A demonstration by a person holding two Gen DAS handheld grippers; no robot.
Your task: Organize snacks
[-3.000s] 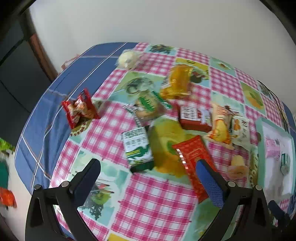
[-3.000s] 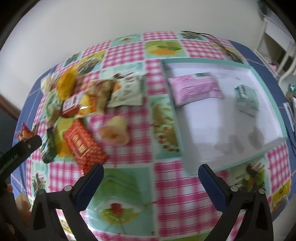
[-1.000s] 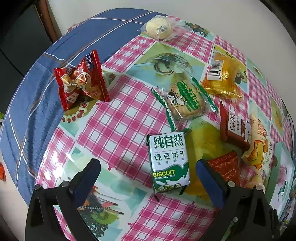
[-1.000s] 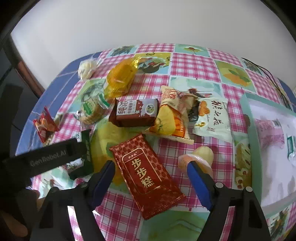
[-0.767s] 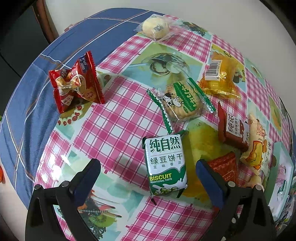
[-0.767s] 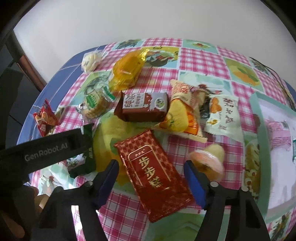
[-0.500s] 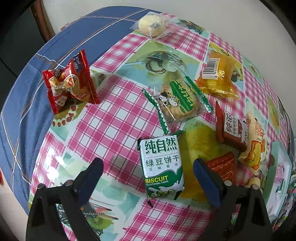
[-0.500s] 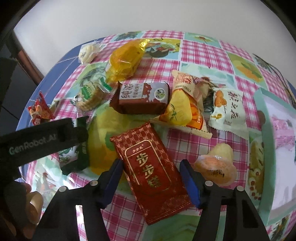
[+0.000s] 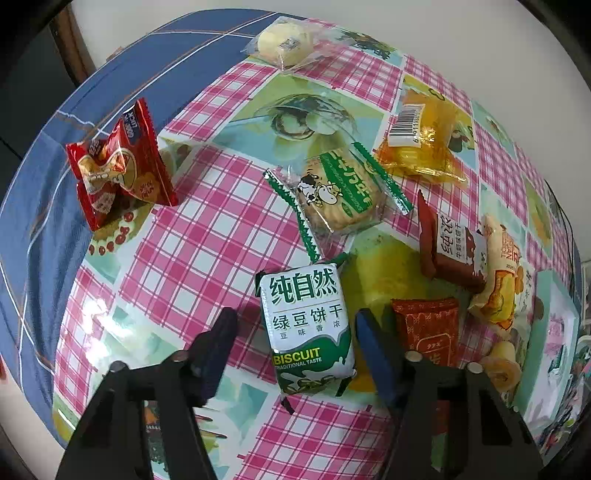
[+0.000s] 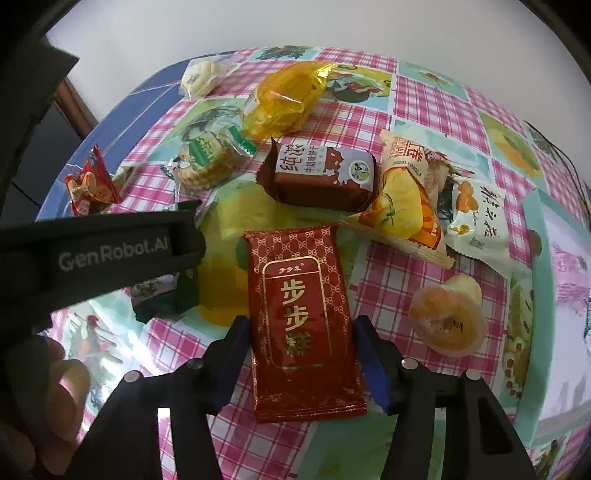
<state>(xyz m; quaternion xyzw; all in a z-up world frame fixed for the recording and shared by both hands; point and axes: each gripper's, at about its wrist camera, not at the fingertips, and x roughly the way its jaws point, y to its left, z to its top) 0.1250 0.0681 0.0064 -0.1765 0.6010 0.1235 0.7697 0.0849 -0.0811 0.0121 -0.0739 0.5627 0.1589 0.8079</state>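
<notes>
Here the green biscuit pack (image 9: 308, 328) is being straddled by the left gripper (image 9: 295, 345), jaws part-open; the red packet (image 10: 301, 317), beside the jelly cup (image 10: 447, 319), by the right gripper (image 10: 301, 360), likewise.

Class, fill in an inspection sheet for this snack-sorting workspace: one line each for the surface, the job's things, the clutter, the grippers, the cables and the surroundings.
Surface: table with checked picture cloth over blue cloth.
Job's things: green biscuit pack, red cake pack, brown milk-cake pack, round biscuits, yellow wrapped snack, red candy pack, jelly cup, teal-rimmed tray at the right.
Clutter: nothing seen.
Grippers: left gripper open, jaws either side of the green biscuit pack; right gripper open, jaws flanking the red cake pack.
Cables: thin dark cable at the far right edge.
Surroundings: plain white wall.
</notes>
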